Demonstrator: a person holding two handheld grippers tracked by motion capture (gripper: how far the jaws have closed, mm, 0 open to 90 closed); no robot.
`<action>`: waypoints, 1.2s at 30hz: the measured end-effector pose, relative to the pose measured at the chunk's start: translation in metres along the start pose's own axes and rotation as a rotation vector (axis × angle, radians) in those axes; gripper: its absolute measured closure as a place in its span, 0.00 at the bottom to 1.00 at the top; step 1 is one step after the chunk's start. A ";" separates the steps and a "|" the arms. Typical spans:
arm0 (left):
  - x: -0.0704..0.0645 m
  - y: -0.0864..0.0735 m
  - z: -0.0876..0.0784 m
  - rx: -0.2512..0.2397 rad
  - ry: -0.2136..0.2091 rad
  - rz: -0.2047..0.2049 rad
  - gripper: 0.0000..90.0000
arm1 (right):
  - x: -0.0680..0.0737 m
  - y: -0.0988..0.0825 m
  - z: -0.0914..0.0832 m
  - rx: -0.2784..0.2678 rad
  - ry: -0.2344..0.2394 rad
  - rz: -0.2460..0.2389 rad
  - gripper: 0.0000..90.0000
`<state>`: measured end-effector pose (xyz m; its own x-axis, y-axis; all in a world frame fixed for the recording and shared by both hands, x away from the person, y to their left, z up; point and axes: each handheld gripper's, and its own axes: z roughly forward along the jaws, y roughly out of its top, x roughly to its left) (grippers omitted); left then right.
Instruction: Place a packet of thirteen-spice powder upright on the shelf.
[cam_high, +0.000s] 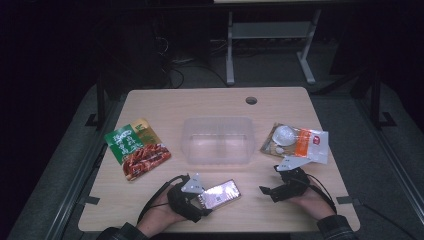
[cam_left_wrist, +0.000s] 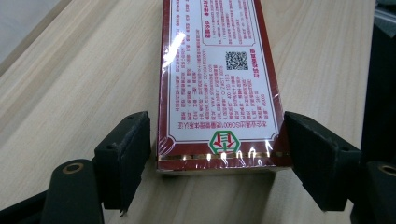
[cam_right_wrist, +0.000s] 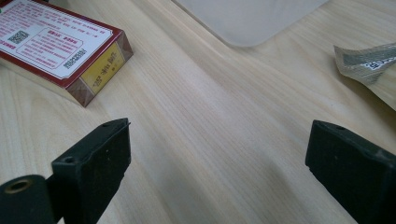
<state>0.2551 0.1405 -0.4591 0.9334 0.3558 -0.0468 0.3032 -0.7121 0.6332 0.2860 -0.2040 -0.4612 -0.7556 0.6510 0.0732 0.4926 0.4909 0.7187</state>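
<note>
My left gripper had its jaws spread either side of the red box, which lay flat on the worktop without visible contact; I judged squaring up before closing wisest. The right gripper stood spread, empty.

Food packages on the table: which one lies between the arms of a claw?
The red box with white printed back, near the table's front edge. It lies flat between the left claw, whose arms flank it. The green-and-red pouch and the orange-and-white packet lie apart.
</note>
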 end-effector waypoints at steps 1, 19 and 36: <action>0.000 0.000 0.000 0.008 0.006 0.006 0.27 | 0.000 0.000 0.000 0.001 0.000 0.002 0.07; -0.001 0.003 0.005 0.020 0.021 0.033 0.34 | -0.001 0.000 0.000 -0.002 0.002 -0.007 0.07; 0.010 0.005 0.000 0.033 -0.032 0.008 0.36 | -0.001 0.001 -0.002 -0.004 0.007 -0.007 0.07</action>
<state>0.2662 0.1404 -0.4562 0.9413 0.3308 -0.0667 0.3012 -0.7346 0.6080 0.2861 -0.2053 -0.4596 -0.7619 0.6436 0.0732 0.4858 0.4931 0.7217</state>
